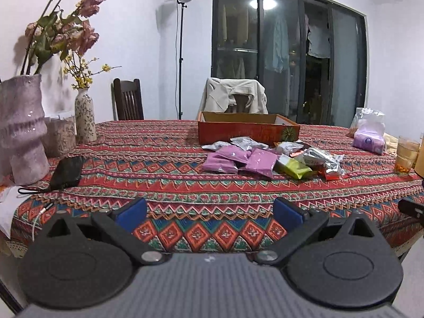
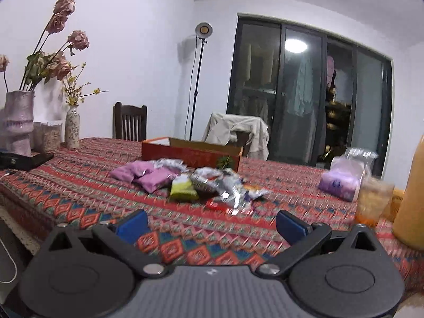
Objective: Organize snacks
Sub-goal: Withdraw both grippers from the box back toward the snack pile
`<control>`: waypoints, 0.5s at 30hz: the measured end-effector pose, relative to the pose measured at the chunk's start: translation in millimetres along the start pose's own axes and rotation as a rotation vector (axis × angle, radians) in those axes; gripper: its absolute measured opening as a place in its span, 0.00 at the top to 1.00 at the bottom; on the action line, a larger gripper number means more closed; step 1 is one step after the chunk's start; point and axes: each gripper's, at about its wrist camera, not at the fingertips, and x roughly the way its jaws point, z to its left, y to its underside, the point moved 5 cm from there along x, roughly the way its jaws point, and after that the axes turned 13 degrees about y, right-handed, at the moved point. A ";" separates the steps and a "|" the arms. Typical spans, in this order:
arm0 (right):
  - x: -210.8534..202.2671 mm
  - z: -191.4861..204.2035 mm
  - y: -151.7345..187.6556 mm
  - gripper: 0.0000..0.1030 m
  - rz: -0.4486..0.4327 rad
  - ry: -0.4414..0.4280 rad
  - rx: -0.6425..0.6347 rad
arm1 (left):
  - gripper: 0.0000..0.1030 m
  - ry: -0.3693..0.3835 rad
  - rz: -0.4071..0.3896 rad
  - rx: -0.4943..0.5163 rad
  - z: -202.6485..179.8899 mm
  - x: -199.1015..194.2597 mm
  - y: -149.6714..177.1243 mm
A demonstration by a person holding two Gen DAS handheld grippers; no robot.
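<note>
A pile of snack packets lies mid-table in front of an open orange cardboard box [image 1: 249, 131], also in the right wrist view [image 2: 190, 153]. The pile holds purple packets [image 1: 258, 162] [image 2: 153, 180], a lime-green packet [image 1: 294, 168] [image 2: 182, 189] and silver foil packets [image 1: 322, 159] [image 2: 228, 188]. My left gripper [image 1: 209, 213] is open and empty, near the table's front edge, well short of the pile. My right gripper [image 2: 210, 226] is open and empty, a little nearer the pile, just in front of the foil packets.
The patterned tablecloth [image 1: 159, 175] covers the table. Vases with flowers [image 1: 21, 129] [image 1: 84, 116] and a black pouch [image 1: 66, 169] stand left. A purple tissue pack [image 1: 369, 139] [image 2: 339, 182], a glass [image 2: 373, 201] and an orange bottle [image 2: 410, 198] stand right. Chairs stand behind.
</note>
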 end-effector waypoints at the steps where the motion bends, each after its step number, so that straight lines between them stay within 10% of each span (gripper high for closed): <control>1: -0.7 -0.5 4.3 0.00 0.006 -0.006 0.015 | 0.00 0.004 0.002 0.000 -0.5 0.5 0.5; 15: 35.8 -13.6 5.7 0.00 0.026 0.025 0.118 | 0.00 0.022 0.069 0.013 2.5 36.8 -10.6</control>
